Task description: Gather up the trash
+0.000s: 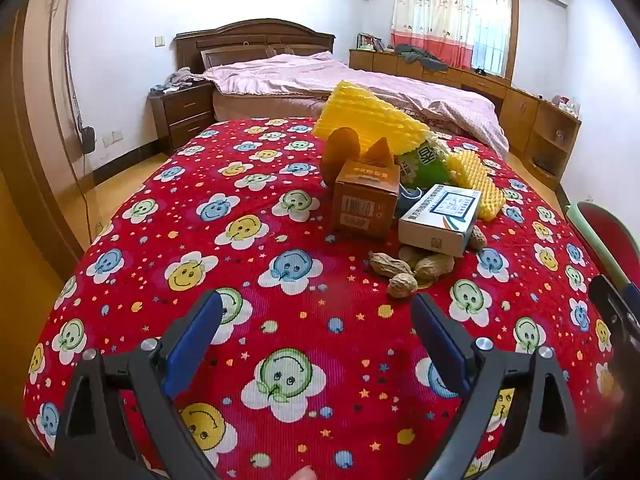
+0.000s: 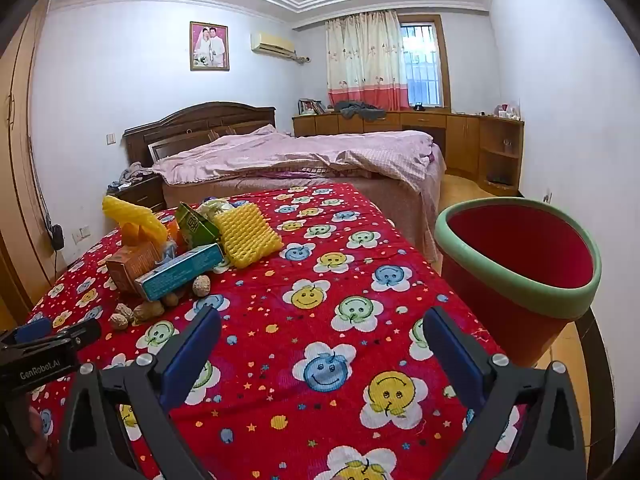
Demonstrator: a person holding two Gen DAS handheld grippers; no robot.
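Observation:
A heap of trash lies on the red flowered cloth (image 1: 256, 248): an orange carton (image 1: 365, 200), a white and teal box (image 1: 440, 218), yellow foam nets (image 1: 372, 118), a green packet (image 1: 424, 164) and several peanut shells (image 1: 404, 272). My left gripper (image 1: 318, 312) is open and empty, short of the shells. The heap shows at left in the right wrist view, with the teal box (image 2: 180, 272) and foam net (image 2: 248, 236). My right gripper (image 2: 322, 326) is open and empty above the cloth. A red bin with a green rim (image 2: 520, 264) stands at the table's right edge.
A bed with a pink quilt (image 2: 296, 152) stands behind the table, a nightstand (image 1: 182, 110) to its left. Wooden cabinets (image 2: 460, 136) run along the far wall under the window. The left gripper's body (image 2: 44, 348) shows at the left of the right wrist view.

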